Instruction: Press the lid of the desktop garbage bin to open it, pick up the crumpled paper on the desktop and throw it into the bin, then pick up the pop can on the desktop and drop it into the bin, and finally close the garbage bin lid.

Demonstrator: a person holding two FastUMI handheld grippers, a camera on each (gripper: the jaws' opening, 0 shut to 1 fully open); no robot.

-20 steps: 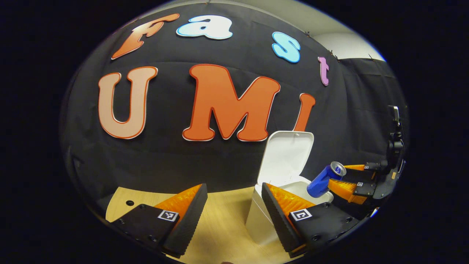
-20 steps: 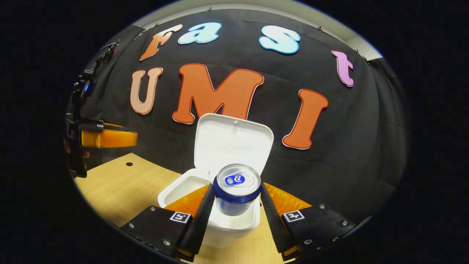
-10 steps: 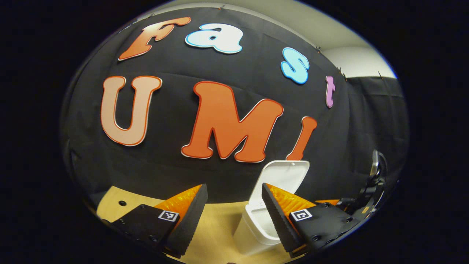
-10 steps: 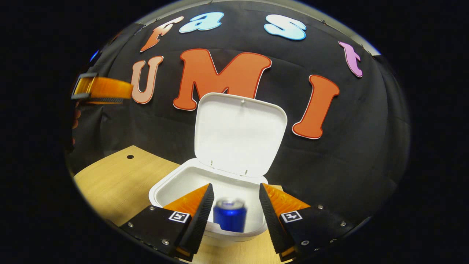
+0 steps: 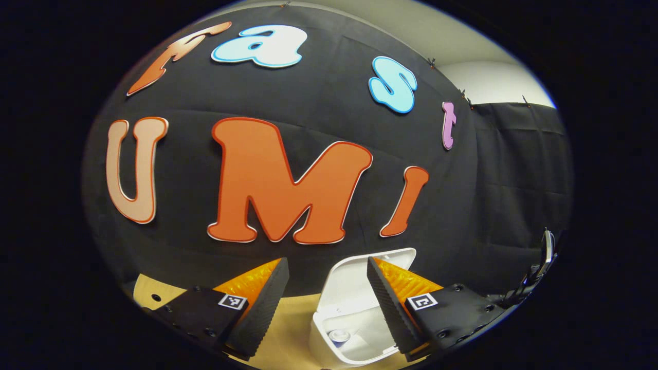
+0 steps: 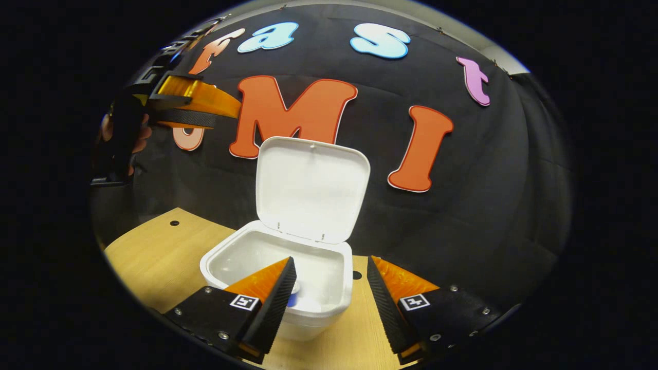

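White plastic desktop bin (image 6: 308, 308) sits near the wooden desktop's (image 6: 154, 257) back edge, hinged lid (image 6: 312, 192) upright, blue pop can (image 5: 339, 336) inside; crumpled paper not discernible. Right gripper (image 6: 329, 293) and left gripper (image 5: 326, 295) both spread wide, holding nothing. Closing step looks due: push lid down until it latches.

Pop can (image 6: 293, 300) dropped from right hand-held gripper (image 6: 329, 298) into bin (image 6: 216, 262)
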